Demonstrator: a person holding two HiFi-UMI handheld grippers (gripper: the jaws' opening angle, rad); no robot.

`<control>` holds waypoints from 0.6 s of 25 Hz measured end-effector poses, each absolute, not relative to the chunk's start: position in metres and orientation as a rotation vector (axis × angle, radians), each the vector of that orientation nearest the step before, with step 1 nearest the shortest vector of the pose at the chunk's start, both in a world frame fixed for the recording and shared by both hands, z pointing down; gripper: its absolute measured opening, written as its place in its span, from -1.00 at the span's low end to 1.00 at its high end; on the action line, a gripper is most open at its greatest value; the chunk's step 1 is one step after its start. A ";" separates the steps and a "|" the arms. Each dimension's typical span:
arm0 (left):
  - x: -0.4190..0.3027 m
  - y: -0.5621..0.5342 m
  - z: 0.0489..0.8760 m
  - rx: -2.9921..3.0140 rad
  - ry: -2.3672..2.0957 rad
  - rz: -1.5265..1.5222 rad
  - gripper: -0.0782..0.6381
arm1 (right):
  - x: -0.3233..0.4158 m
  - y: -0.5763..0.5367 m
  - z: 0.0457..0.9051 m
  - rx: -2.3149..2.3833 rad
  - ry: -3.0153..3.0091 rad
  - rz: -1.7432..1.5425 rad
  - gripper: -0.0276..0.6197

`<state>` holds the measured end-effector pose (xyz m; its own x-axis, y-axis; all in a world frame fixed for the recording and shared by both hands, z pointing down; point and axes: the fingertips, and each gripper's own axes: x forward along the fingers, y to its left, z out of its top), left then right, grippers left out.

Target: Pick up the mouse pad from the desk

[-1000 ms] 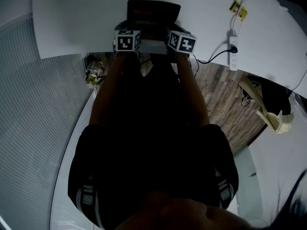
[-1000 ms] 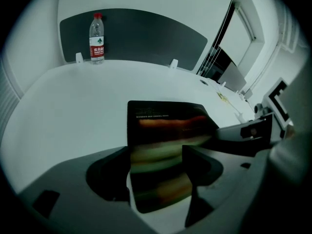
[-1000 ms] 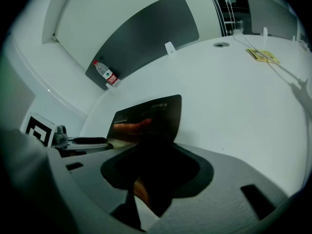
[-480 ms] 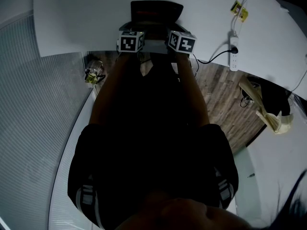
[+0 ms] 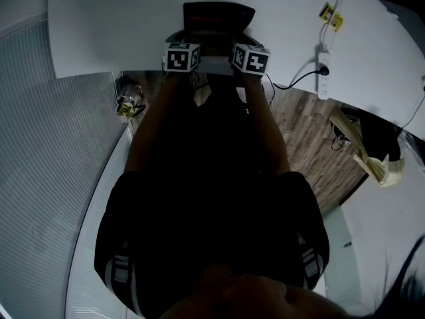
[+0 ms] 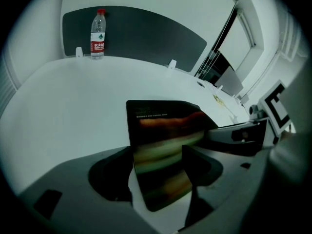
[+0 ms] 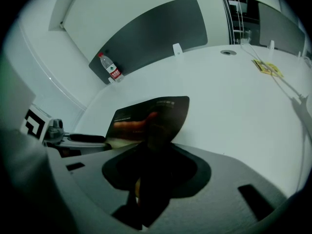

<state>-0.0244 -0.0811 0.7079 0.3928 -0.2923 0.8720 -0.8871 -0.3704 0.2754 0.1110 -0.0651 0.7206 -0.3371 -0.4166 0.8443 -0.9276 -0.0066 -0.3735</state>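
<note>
The mouse pad (image 5: 218, 13) is a dark sheet with a reddish print, lying near the front edge of the white desk (image 5: 119, 25). Its near edge is lifted and bent upward (image 6: 161, 130). My left gripper (image 5: 182, 57) is shut on that near edge, and the pad passes between its fingers (image 6: 161, 179). My right gripper (image 5: 251, 57) sits beside it on the same edge. Its jaws are closing with the pad's corner (image 7: 146, 116) between them (image 7: 146, 179), and I see no firm pinch there. Both marker cubes stand close together.
A water bottle (image 6: 98, 33) stands at the back against a dark partition panel (image 6: 146, 33). A power strip (image 5: 323, 65) with its cable and a yellow tag (image 5: 330, 13) lie at the desk's right. The wooden floor (image 5: 305, 125) shows below the desk edge.
The left gripper's cube and the pad's near edge have shifted slightly to the right. The right gripper has held its place.
</note>
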 end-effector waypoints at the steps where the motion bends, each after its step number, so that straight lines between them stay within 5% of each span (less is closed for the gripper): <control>1: -0.025 -0.081 0.708 1.872 -1.014 0.963 0.08 | 0.111 -0.066 0.720 1.387 -1.776 1.324 -0.53; 15: -0.024 -0.079 0.700 1.894 -0.989 0.929 0.08 | 0.117 -0.078 0.694 1.422 -1.825 1.283 -0.68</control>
<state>-0.0244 -0.0793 0.7004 0.4274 -0.2930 0.8552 -0.8716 -0.3846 0.3039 0.1171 -0.0777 0.6940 -0.3368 -0.4659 0.8182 -0.9276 0.0150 -0.3733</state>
